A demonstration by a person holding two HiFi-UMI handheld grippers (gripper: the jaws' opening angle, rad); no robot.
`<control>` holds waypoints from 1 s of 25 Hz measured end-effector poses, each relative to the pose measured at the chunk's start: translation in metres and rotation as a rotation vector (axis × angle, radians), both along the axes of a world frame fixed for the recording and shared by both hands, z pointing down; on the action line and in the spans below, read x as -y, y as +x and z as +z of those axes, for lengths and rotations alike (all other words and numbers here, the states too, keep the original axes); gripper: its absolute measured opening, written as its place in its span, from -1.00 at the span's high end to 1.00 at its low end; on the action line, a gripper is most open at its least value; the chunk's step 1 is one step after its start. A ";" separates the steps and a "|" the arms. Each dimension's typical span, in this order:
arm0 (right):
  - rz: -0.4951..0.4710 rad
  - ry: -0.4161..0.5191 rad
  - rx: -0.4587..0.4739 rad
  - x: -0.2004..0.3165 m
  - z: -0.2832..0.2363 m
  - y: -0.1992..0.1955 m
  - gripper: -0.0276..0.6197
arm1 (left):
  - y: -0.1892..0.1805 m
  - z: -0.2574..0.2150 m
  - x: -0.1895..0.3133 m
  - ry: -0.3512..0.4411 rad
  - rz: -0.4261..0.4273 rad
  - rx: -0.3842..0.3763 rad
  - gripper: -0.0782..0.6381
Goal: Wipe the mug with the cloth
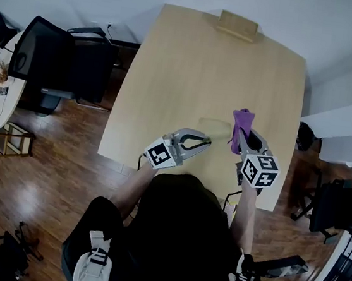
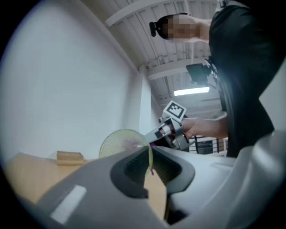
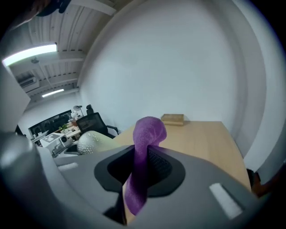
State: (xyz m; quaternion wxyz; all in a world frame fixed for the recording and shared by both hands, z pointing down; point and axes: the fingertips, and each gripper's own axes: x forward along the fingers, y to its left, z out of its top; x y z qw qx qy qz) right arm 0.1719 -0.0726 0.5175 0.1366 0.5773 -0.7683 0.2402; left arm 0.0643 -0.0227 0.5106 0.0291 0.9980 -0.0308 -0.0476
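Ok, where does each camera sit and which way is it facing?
Head view: on the person's head, steeply down at the table; torso, left gripper holding the mug, right gripper holding the cloth.
Left gripper view: along its jaws, across the mug toward the torso and right gripper.
Right gripper view: along its jaws, past the cloth, down the table.
Shared: both gripper views show mug and wooden block.

Left gripper (image 1: 205, 144) lies level, pointing across toward the right one — jaws nearly together, pinched on the rim of the mug (image 2: 119, 142). Right gripper (image 1: 241, 136) tilts down, away from the body, jaws clamped on the cloth (image 3: 149, 129). Left forearm (image 1: 128, 191) and right forearm (image 1: 244, 221) are bare — grippers near each other.
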 end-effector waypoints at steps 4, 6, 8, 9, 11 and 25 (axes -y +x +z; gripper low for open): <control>-0.123 0.130 -0.002 -0.001 -0.057 -0.047 0.71 | 0.005 0.003 -0.001 0.122 0.002 0.059 0.66; -0.217 0.175 -0.024 -0.003 -0.075 -0.082 0.71 | 0.007 0.002 -0.001 0.157 0.002 0.071 0.66; -0.286 0.199 -0.060 -0.007 -0.081 -0.108 0.71 | 0.008 0.002 -0.002 0.170 0.000 0.079 0.66; -0.306 0.205 -0.079 -0.008 -0.081 -0.116 0.71 | 0.008 0.002 -0.002 0.174 -0.003 0.082 0.66; -0.326 0.207 -0.104 -0.009 -0.078 -0.124 0.71 | 0.006 0.001 -0.002 0.182 -0.008 0.085 0.66; -0.076 0.044 -0.071 -0.001 -0.013 -0.017 0.71 | -0.001 -0.013 -0.013 0.249 0.002 0.068 0.66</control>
